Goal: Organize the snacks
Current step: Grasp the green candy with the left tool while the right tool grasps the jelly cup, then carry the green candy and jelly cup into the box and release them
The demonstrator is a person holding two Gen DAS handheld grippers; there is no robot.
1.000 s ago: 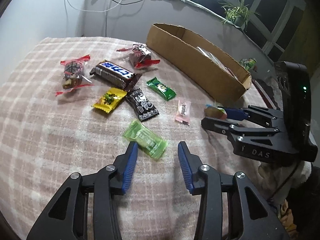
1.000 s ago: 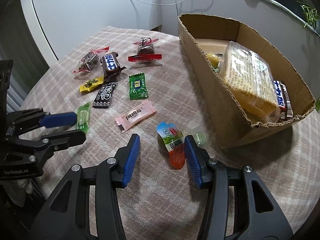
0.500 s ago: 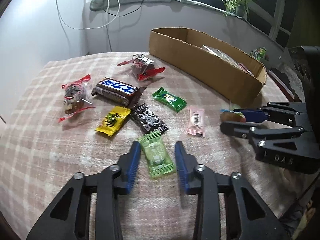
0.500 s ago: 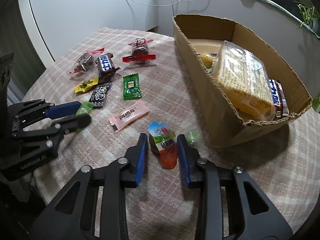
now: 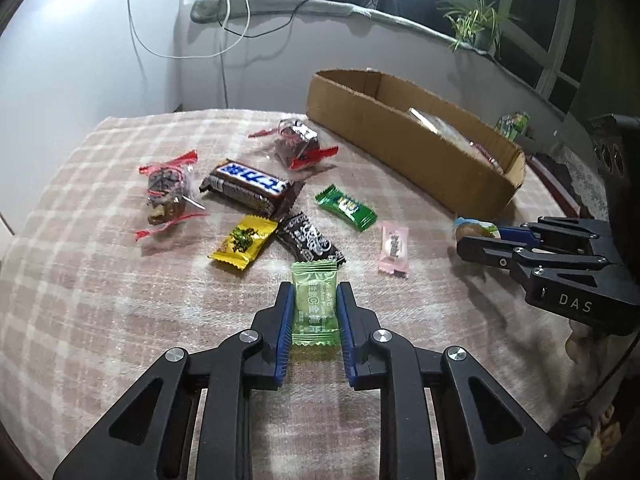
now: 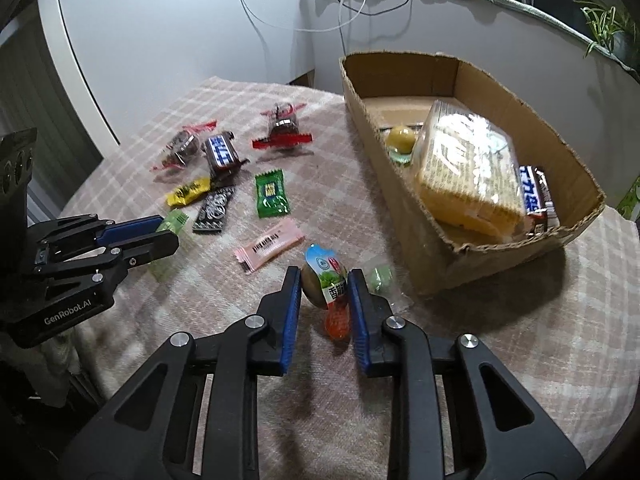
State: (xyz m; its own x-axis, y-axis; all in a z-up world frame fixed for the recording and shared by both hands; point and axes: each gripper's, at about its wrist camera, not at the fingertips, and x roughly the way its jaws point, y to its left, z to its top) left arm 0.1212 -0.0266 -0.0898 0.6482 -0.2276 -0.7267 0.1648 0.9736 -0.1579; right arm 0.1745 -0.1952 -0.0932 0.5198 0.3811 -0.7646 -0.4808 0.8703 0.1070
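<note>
Bare plaid tablecloth [image 5: 100, 320] lies open at the near side. Loose sweets, including a chocolate bar [image 5: 250, 184], crowd the middle. The cardboard box [image 6: 472, 256] wall blocks the right; its top stands open.

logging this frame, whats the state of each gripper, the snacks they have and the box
left gripper: shut on light green candy
right gripper: shut on jelly cup
cardboard box: open-topped, partly filled
pink candy: loose on cloth
</note>
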